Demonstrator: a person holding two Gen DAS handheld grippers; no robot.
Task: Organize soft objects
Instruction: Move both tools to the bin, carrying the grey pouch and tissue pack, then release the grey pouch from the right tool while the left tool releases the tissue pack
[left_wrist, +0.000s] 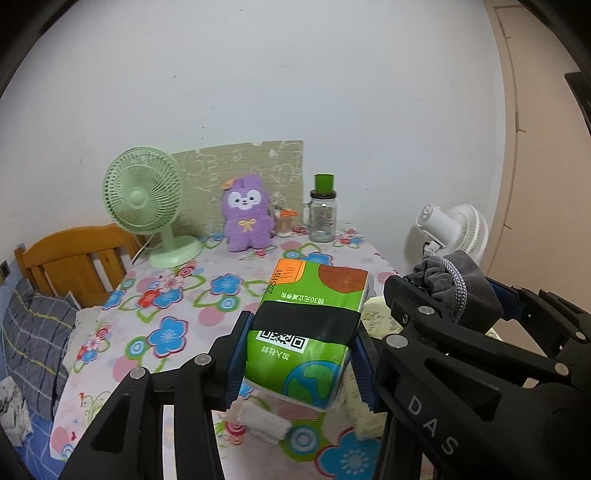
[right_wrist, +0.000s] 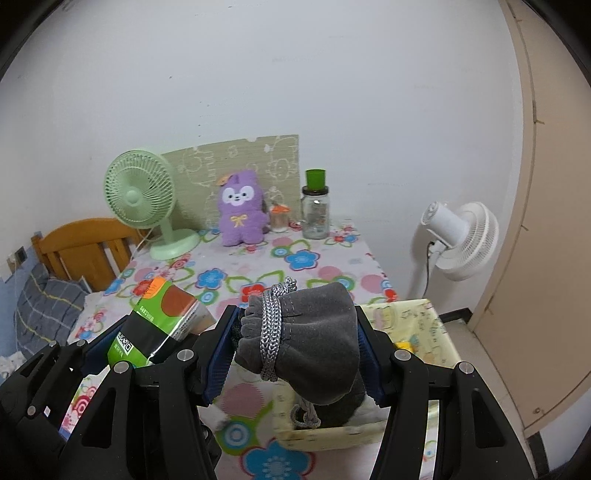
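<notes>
My left gripper (left_wrist: 301, 352) is shut on a green tissue pack (left_wrist: 308, 332), held clear of the flowered tablecloth (left_wrist: 173, 295); its blue pads press both long sides. The same tissue pack (right_wrist: 155, 325) shows at lower left in the right wrist view. My right gripper (right_wrist: 299, 350) is shut on a grey drawstring pouch (right_wrist: 314, 347) wrapped with a silver cord, held above a pale yellow fabric box (right_wrist: 424, 325) at the table's right edge. That pouch (left_wrist: 458, 288) appears at right in the left wrist view. A purple plush toy (left_wrist: 245, 214) sits upright at the back of the table.
A green desk fan (left_wrist: 144, 203) stands back left, a glass jar with a green lid (left_wrist: 323, 214) back right, and a small container (left_wrist: 284, 223) beside the plush. A folded white cloth (left_wrist: 264, 421) lies under the tissue pack. A white floor fan (right_wrist: 458, 240) stands right; a wooden bed (left_wrist: 74, 258) left.
</notes>
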